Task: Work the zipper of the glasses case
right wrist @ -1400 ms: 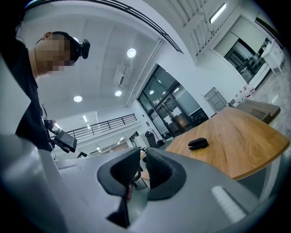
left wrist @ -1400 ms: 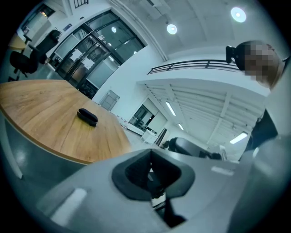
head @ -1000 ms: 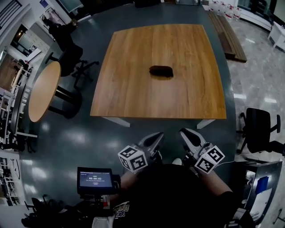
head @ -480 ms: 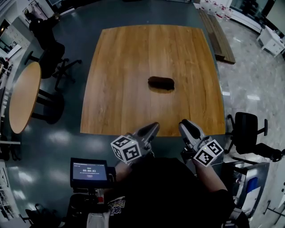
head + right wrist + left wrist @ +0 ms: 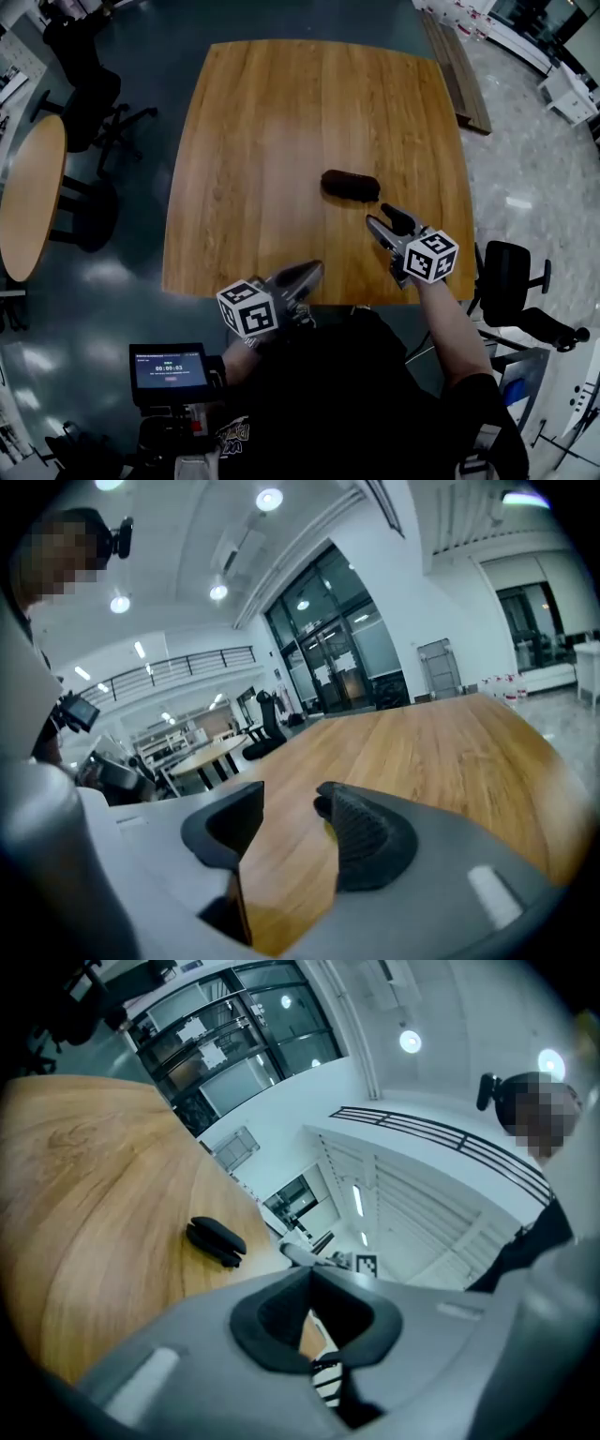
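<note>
A dark, oblong glasses case (image 5: 350, 185) lies closed on the square wooden table (image 5: 262, 141), right of its middle. The left gripper view shows the glasses case (image 5: 216, 1239) ahead and to the left. My right gripper (image 5: 380, 217) hovers over the table just short of the case and slightly to its right. Its jaws have just been opening and stand open with only tabletop between them (image 5: 291, 803). My left gripper (image 5: 314, 270) is shut and empty at the table's near edge, well short of the case; its jaws meet in the left gripper view (image 5: 311, 1274).
A round wooden table (image 5: 28, 192) and dark office chairs (image 5: 89, 89) stand at the left. Another chair (image 5: 511, 277) is close to the table's right near corner. A small screen (image 5: 171, 370) sits by my left side. A wooden bench (image 5: 459, 66) lies at the far right.
Both grippers have moved forward to the table. The right one has gone out over the tabletop close to the case, and its jaws have spread apart. The left stays shut.
</note>
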Motion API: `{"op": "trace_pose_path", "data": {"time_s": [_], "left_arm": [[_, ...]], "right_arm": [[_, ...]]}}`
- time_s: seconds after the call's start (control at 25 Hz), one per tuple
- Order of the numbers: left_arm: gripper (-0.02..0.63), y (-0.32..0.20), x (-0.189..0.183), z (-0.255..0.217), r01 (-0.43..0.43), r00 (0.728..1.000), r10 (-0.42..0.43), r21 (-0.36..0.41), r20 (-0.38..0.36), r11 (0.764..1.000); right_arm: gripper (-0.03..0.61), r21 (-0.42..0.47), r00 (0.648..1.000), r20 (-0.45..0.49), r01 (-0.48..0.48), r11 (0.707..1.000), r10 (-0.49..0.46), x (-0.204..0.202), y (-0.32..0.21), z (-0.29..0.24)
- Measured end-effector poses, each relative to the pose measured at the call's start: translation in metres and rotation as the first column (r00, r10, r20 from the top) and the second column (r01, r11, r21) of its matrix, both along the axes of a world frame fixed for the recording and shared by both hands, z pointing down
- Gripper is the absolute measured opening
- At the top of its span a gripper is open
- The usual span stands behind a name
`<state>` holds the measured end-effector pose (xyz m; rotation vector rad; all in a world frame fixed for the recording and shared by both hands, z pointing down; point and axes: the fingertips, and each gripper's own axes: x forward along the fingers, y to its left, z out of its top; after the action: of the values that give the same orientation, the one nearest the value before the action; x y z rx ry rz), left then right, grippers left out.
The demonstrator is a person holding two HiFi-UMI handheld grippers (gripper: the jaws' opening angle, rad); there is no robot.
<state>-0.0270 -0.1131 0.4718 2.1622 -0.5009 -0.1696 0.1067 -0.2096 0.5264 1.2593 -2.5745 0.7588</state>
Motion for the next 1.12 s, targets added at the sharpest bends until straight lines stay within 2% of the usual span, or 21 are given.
{"op": "trace_pose_path", "data": {"time_s": [0.08, 0.16, 0.28, 0.36, 0.44, 0.52, 0.6, 0.68, 0.72, 0.84, 0.88, 0.92, 1.0, 1.08, 1.12], "left_arm": [[0.002, -0.004, 0.003, 0.005, 0.004, 1.0, -0.004, -0.017, 0.003, 1.0], [0.002, -0.009, 0.007, 0.009, 0.026, 1.0, -0.026, -0.028, 0.013, 0.999], [0.002, -0.018, 0.003, 0.013, 0.092, 0.995, -0.091, -0.04, 0.028, 0.995], [0.002, -0.022, -0.001, 0.016, 0.136, 0.99, -0.134, -0.048, 0.045, 0.99], [0.002, -0.026, -0.008, 0.02, 0.18, 0.982, -0.174, -0.066, 0.079, 0.982], [0.002, -0.03, -0.022, 0.022, 0.236, 0.969, -0.226, -0.099, 0.095, 0.967], [0.002, -0.033, -0.032, 0.026, 0.283, 0.958, -0.275, -0.126, 0.082, 0.951], [0.002, -0.031, -0.03, 0.025, 0.296, 0.954, -0.285, -0.146, 0.09, 0.944], [0.002, -0.029, -0.027, 0.025, 0.291, 0.955, -0.279, -0.147, 0.095, 0.945], [0.002, -0.029, -0.021, 0.031, 0.272, 0.961, -0.261, -0.142, 0.088, 0.952], [0.002, -0.03, -0.02, 0.031, 0.269, 0.962, -0.259, -0.146, 0.085, 0.952], [0.002, -0.032, -0.02, 0.032, 0.267, 0.963, -0.258, -0.149, 0.079, 0.952], [0.002, -0.034, -0.018, 0.032, 0.261, 0.965, -0.254, -0.15, 0.064, 0.954], [0.002, -0.036, -0.017, 0.03, 0.256, 0.966, -0.25, -0.152, 0.058, 0.955], [0.002, -0.037, -0.018, 0.029, 0.257, 0.966, -0.251, -0.155, 0.062, 0.954]], "right_arm": [[0.233, -0.031, 0.99, -0.116, 0.08, 0.996, -0.083, 0.008, -0.031, 0.027], [0.273, -0.099, 0.965, -0.194, 0.161, 0.982, -0.178, 0.015, -0.058, 0.055], [0.323, -0.225, 0.909, -0.243, 0.286, 0.931, -0.338, 0.014, -0.088, 0.094], [0.357, -0.306, 0.853, -0.243, 0.385, 0.871, -0.463, 0.01, -0.101, 0.116], [0.385, -0.369, 0.797, -0.204, 0.475, 0.799, -0.568, 0.001, -0.108, 0.13], [0.402, -0.411, 0.746, -0.152, 0.549, 0.728, -0.648, -0.015, -0.108, 0.136], [0.416, -0.441, 0.696, -0.11, 0.606, 0.663, -0.71, -0.028, -0.101, 0.141], [0.436, -0.458, 0.652, -0.098, 0.641, 0.616, -0.752, -0.035, -0.091, 0.146], [0.436, -0.461, 0.635, -0.108, 0.65, 0.604, -0.765, -0.036, -0.086, 0.148], [0.431, -0.449, 0.574, -0.206, 0.664, 0.597, -0.793, -0.038, -0.079, 0.16], [0.403, -0.436, 0.553, -0.253, 0.667, 0.604, -0.793, -0.039, -0.078, 0.163], [0.367, -0.414, 0.542, -0.297, 0.669, 0.617, -0.786, -0.04, -0.077, 0.165], [0.334, -0.348, 0.541, -0.376, 0.671, 0.655, -0.753, -0.043, -0.077, 0.161], [0.318, -0.262, 0.539, -0.464, 0.675, 0.69, -0.703, -0.045, -0.075, 0.151], [0.312, -0.214, 0.53, -0.513, 0.683, 0.698, -0.676, -0.048, -0.073, 0.142]]}}
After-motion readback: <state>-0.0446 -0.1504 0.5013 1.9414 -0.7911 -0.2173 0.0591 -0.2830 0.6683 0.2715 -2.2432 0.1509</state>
